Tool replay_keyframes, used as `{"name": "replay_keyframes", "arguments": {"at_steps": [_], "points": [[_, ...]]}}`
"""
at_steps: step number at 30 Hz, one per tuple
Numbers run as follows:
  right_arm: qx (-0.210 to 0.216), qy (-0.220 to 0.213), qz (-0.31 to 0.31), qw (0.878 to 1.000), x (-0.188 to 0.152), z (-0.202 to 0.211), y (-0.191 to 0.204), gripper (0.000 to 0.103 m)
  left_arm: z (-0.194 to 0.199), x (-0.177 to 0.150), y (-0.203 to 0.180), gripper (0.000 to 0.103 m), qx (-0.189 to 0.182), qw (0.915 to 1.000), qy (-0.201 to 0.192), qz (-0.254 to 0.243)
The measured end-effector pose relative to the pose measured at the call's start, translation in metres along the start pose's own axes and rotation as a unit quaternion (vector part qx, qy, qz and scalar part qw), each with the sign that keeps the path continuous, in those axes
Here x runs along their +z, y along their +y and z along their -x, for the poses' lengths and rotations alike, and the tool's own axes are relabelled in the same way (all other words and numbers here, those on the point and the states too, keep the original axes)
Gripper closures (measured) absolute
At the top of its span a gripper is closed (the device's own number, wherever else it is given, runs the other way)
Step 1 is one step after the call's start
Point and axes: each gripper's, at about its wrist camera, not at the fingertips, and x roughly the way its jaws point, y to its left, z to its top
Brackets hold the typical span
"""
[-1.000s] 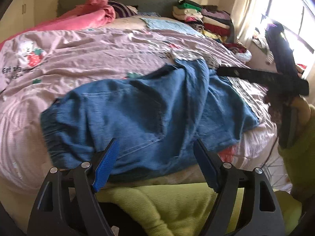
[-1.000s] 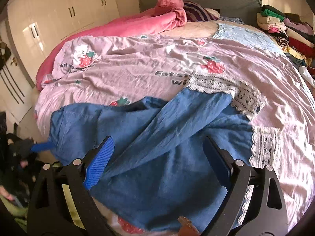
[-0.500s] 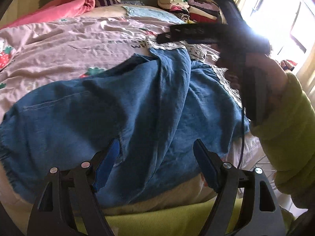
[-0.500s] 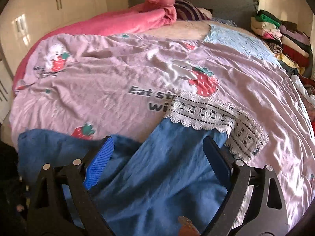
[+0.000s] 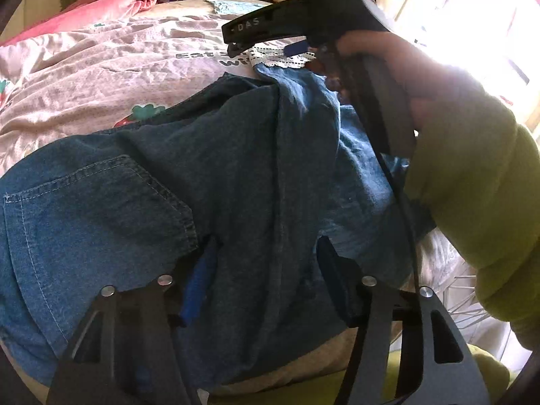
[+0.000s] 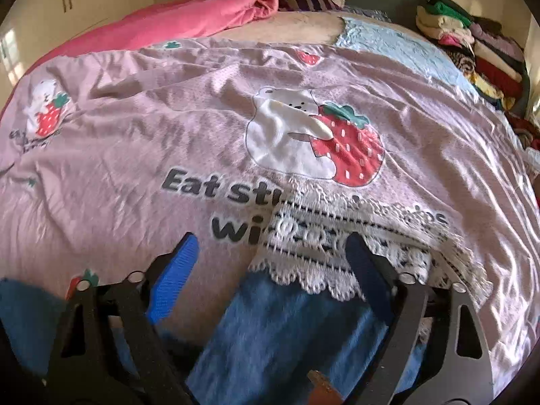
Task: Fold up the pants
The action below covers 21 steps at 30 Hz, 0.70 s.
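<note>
A bed under a lilac strawberry-print cover filled the room ahead of the tool, cream wardrobe doors beyond its left, a sunlit window blazing to its right.

My left tongs sink their blue fingertips into the denim of the pants, so whether the pads pinch cloth I cannot tell. The waist runs off the left edge. My right hand and its sleeve cover the far trouser leg and are washed out by window glare. From my right tongs, the lace hem is smeared by motion, and it hides part of the bedspread's lettering. The clothes pile is perhaps folded; too small to say.
</note>
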Motion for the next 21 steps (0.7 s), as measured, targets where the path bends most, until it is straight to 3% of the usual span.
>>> {"name": "replay_keyframes", "arguments": {"at_steps": [3,7,8,10,15,21], "points": [[-0.015,0.010,0.003,1.000,0.004,-0.012,0.000,0.031,0.001,-0.001,-0.001,0.045,-0.001,1.0000,-0.001,-0.001],[-0.032,0.013,0.011,0.999,0.002,-0.025,-0.006,0.065,0.001,-0.002,-0.003,0.045,0.000,1.0000,-0.003,-0.006],[-0.024,0.009,0.008,1.000,0.002,-0.022,-0.010,0.069,0.001,-0.002,-0.002,0.045,-0.001,1.0000,-0.004,-0.005],[-0.018,0.002,-0.001,1.000,0.001,-0.015,-0.017,0.092,-0.001,0.000,0.000,0.043,-0.003,1.0000,-0.004,-0.005],[0.016,-0.029,-0.030,0.999,-0.010,0.021,-0.041,0.095,0.002,-0.002,-0.001,0.035,-0.014,0.9999,-0.009,-0.004],[0.055,-0.053,-0.084,0.994,-0.034,0.068,-0.080,0.095,0.003,-0.003,-0.004,0.035,-0.011,0.9998,-0.015,-0.005]]}}
